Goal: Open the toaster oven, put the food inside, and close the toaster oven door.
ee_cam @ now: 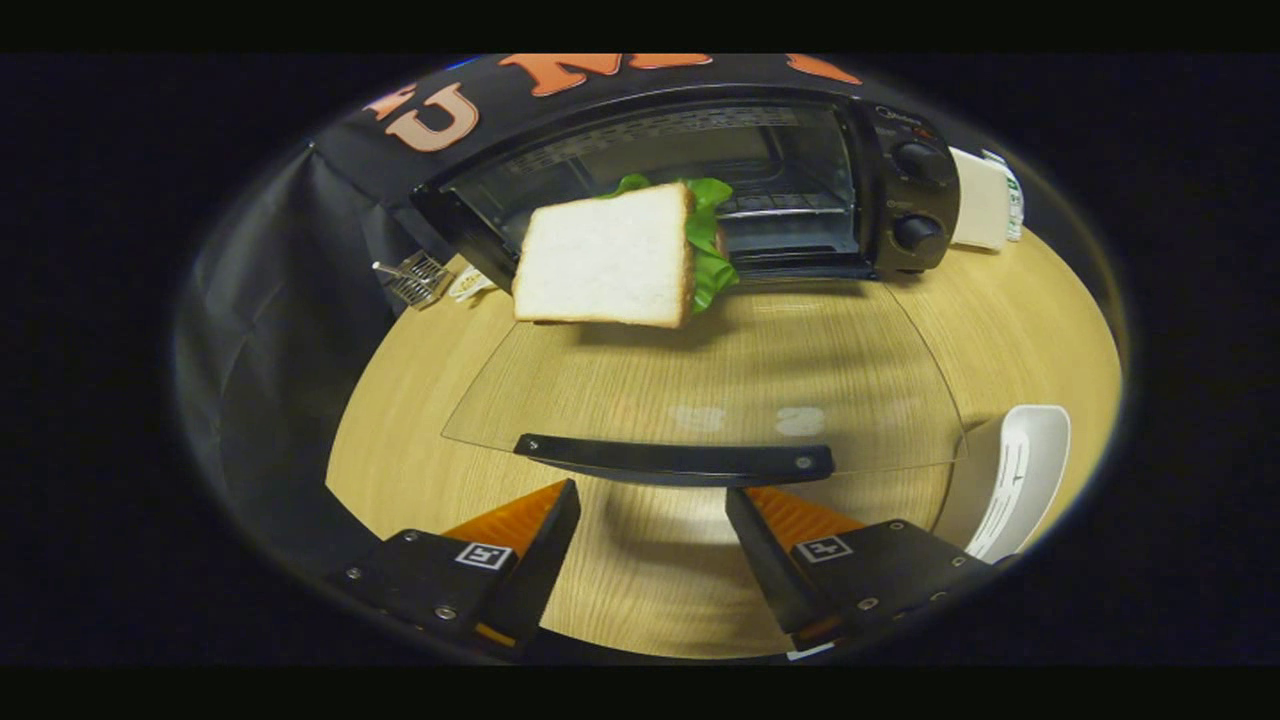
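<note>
Your gripper is spread and empty, near the lowered glass door's black handle. The white-bread lettuce sandwich overhangs the black toaster oven's mouth; closing may crush it.

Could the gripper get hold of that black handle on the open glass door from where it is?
Probably yes. The gripper is open and empty, and the door handle lies just ahead of its jaws with nothing between. The sandwich sits further back.

Toaster oven: black, two knobs, glass door folded down flat, handle nearest the fingers. Sandwich: white bread, green lettuce, at the oven's open mouth.
</note>
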### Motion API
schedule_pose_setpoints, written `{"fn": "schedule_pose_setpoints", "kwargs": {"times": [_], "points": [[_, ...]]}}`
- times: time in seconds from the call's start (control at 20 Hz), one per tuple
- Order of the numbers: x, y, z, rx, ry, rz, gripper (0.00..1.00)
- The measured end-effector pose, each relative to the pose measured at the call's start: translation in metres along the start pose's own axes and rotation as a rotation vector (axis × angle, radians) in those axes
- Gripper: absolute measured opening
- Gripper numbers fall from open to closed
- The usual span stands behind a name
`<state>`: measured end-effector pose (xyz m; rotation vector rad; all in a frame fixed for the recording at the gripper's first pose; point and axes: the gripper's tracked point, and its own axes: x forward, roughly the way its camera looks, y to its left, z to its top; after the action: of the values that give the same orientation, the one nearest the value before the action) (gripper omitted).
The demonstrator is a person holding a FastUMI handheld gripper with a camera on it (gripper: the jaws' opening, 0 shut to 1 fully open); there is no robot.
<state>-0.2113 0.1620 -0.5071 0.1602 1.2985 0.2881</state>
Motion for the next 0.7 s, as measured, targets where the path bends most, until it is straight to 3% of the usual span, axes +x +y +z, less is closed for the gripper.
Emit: {"fn": "schedule_pose_setpoints", "kwargs": {"times": [0.2, 0.5, 0.7], "points": [[-0.02, 0.009, 0.021, -0.013, -0.047, 0.014, 0.87], [-0.057, 0.029, 0.087, -0.016, -0.177, 0.081, 0.87], [-0.056, 0.029, 0.119, -0.058, -0.213, 0.062, 0.87]]}}
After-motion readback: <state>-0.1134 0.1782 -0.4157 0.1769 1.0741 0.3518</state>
